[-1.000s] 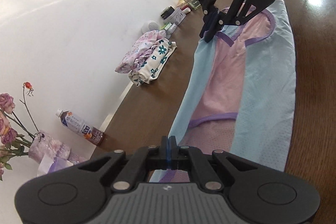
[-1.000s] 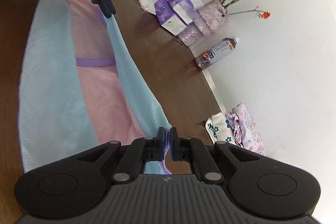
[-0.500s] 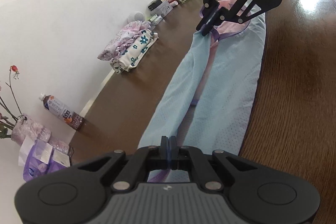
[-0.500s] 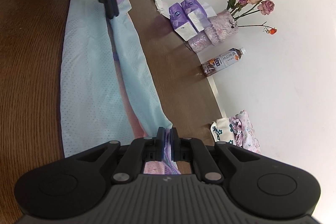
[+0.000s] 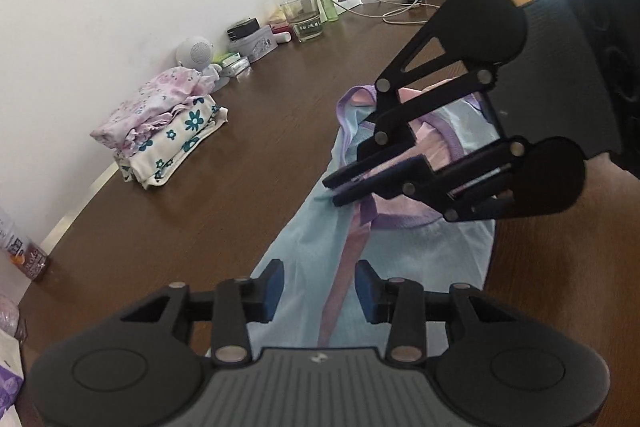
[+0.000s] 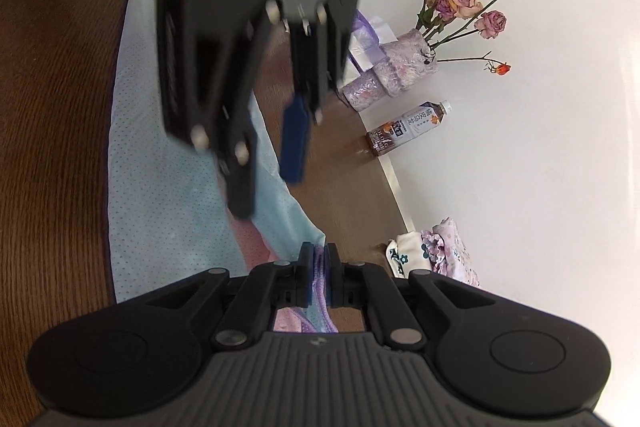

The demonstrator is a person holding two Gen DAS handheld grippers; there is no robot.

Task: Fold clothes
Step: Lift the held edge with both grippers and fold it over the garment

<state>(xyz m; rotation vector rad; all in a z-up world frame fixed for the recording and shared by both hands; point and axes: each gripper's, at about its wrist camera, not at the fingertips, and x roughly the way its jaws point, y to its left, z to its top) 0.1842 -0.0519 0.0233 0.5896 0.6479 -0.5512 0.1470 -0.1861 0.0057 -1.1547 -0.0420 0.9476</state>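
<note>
A clear plastic drink bottle with a white cap point(image 6: 404, 129) lies on its side on the brown wooden bench point(image 6: 56, 75) against the white wall, its white-and-dark label carrying a column of East Asian characters too small to read with certainty. A clear glass tumbler point(image 5: 303, 17) at the bench's far end bears a band of pale printed marks that cannot be made out. Each black tool body shows a small pale emblem, not lettering, at the centre of its ribbed grey plate point(image 5: 319, 359). No other legible text, number or brand appears in either view.
</note>
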